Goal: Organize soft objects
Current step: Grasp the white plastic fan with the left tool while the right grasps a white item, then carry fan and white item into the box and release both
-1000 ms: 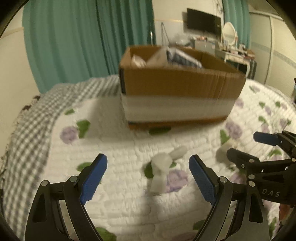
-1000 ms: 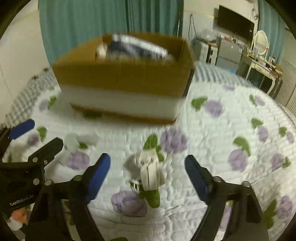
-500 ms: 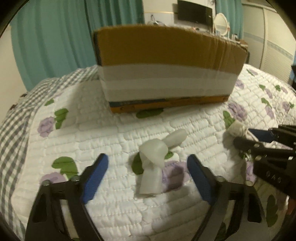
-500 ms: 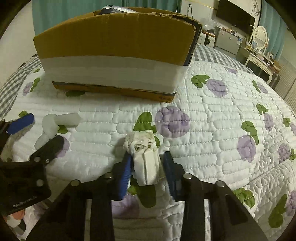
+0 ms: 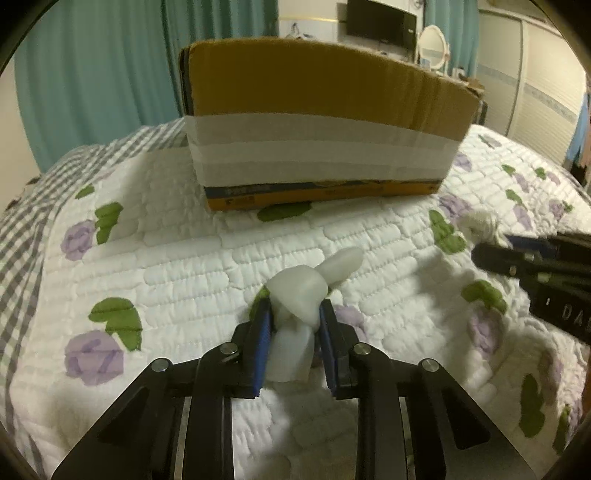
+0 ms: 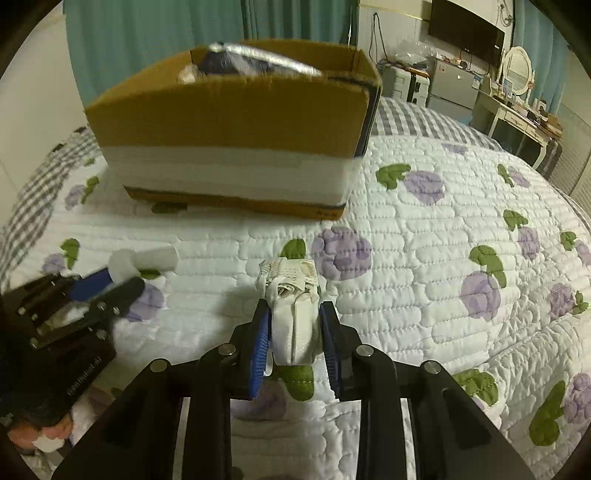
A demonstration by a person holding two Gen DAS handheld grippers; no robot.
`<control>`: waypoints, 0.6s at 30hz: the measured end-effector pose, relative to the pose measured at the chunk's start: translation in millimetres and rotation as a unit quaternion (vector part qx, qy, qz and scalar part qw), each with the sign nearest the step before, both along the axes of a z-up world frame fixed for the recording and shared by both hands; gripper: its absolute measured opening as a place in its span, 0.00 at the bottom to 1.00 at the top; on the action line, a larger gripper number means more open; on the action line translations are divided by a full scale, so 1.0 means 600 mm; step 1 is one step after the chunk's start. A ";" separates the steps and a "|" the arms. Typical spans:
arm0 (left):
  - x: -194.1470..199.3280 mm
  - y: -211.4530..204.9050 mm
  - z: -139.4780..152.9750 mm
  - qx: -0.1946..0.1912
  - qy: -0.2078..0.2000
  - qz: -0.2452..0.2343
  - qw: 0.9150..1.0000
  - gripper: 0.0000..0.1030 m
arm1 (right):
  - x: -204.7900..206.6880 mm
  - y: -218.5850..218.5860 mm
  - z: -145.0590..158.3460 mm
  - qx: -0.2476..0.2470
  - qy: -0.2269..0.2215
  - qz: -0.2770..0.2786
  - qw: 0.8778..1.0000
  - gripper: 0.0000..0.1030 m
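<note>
My left gripper [image 5: 294,314] is shut on a white foam piece [image 5: 301,295] that lies on the flowered quilt; one foam arm sticks out toward the box. My right gripper [image 6: 294,312] is shut on a rolled white cloth bundle [image 6: 293,306], held a little above the quilt. An open cardboard box [image 5: 314,122] with white tape around it stands just beyond both objects; it shows in the right wrist view [image 6: 236,122] with several items inside. The left gripper [image 6: 107,284] with the foam piece [image 6: 144,260] shows at the left of the right wrist view.
The flowered quilt [image 6: 443,258] covers the bed, with a grey checked blanket [image 5: 26,221] at its left edge. Teal curtains [image 5: 92,74] hang behind. A dresser with a mirror [image 6: 517,81] and a television [image 6: 465,26] stand at the far right.
My left gripper has closed on the foam piece. My right gripper, closed on the cloth bundle, has risen a little so the box opening shows again.
</note>
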State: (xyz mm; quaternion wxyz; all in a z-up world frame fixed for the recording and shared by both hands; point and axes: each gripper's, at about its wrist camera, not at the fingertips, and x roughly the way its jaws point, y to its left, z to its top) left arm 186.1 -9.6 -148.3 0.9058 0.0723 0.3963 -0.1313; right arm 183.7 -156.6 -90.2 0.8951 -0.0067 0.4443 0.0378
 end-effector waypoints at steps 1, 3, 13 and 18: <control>-0.003 -0.002 0.003 0.002 -0.002 -0.002 1.000 0.23 | -0.004 -0.001 0.006 0.004 -0.004 0.001 1.000 0.25; -0.018 -0.005 0.015 0.000 -0.006 -0.005 1.000 0.23 | -0.012 -0.004 0.017 0.011 -0.010 0.001 1.000 0.25; -0.078 -0.001 0.151 -0.006 -0.074 -0.004 0.997 0.23 | -0.067 -0.004 0.133 0.030 -0.066 0.025 0.997 0.25; -0.093 0.009 0.235 -0.015 -0.114 -0.004 0.993 0.23 | -0.074 0.004 0.221 0.028 -0.113 0.048 0.992 0.25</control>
